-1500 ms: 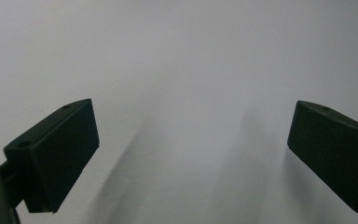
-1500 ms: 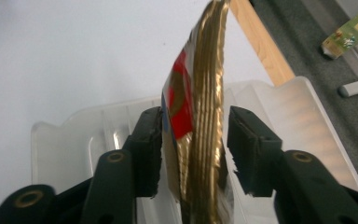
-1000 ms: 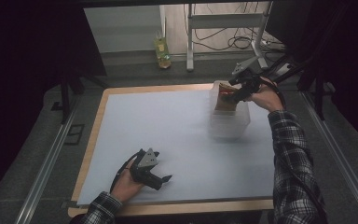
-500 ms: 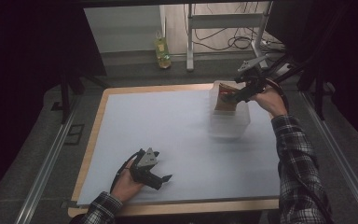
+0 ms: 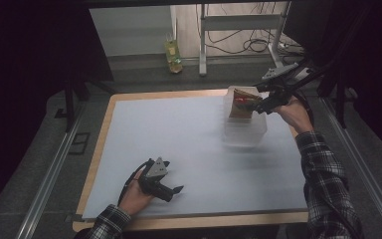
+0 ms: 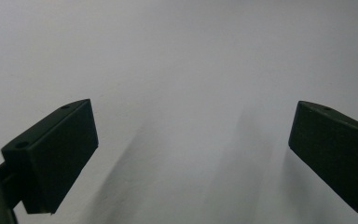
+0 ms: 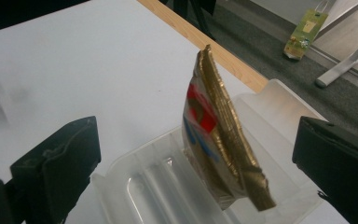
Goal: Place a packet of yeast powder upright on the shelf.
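Gold snack pouch (image 7: 219, 140) stands on edge in the clear plastic tray (image 5: 244, 134), just released.
Your right gripper (image 5: 256, 104) has just been opening, jaws wide and off the pouch; left gripper (image 5: 175, 190) rests wide open, empty. Next, back away without tipping it.

The pouch (image 5: 239, 104) stands in the clear tub (image 5: 244, 130) on the counter (image 5: 179, 134); the right gripper (image 5: 256, 104), just opened, sits beside it.
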Available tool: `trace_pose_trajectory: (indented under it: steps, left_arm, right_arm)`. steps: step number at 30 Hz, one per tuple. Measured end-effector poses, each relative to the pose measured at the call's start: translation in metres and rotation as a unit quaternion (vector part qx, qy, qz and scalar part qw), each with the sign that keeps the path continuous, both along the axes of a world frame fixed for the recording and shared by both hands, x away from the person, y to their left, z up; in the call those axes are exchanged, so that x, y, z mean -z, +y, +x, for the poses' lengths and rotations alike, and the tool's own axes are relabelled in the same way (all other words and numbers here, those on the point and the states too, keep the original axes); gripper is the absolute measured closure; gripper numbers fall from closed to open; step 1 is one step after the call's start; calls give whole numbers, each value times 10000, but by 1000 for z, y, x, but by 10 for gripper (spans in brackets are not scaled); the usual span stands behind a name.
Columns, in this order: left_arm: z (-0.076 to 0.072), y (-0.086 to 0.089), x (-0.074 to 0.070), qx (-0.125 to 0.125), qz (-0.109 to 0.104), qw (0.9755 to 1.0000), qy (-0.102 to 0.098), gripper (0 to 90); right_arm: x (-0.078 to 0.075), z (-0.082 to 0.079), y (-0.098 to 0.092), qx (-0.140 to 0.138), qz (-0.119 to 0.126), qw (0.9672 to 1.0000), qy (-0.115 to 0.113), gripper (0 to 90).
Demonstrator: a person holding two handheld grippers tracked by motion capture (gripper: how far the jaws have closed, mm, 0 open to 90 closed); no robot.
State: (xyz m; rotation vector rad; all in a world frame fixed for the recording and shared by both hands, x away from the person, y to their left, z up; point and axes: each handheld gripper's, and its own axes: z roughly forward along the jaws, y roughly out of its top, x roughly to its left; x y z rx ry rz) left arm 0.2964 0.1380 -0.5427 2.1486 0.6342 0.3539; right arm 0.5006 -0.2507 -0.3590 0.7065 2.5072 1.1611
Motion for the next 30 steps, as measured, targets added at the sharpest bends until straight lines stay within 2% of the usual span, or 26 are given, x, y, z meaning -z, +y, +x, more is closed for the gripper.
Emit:
trace_pose_trajectory:
  steps: [7,14,19,23,30]
  left_arm:
    - [-1,-1,0,-6,33,10000,-14,13]
    - [0,1,-1,-6,-87,10000,4,13]
    - [0,2,-2,6,-207,9998,21,14]
    - [1,3,-2,-30,-210,9998,5,15]
    - [2,7,-3,-144,-382,9992,27,22]
  right_arm:
    - [2,-13,-6,134,144,9997,112,0]
    - [5,-26,-10,207,258,9994,70,0]
    - [9,-36,-11,217,241,9995,28,0]
    - [10,-44,-11,186,218,9996,9,0]
    - [13,-57,-10,190,153,9997,71,0]
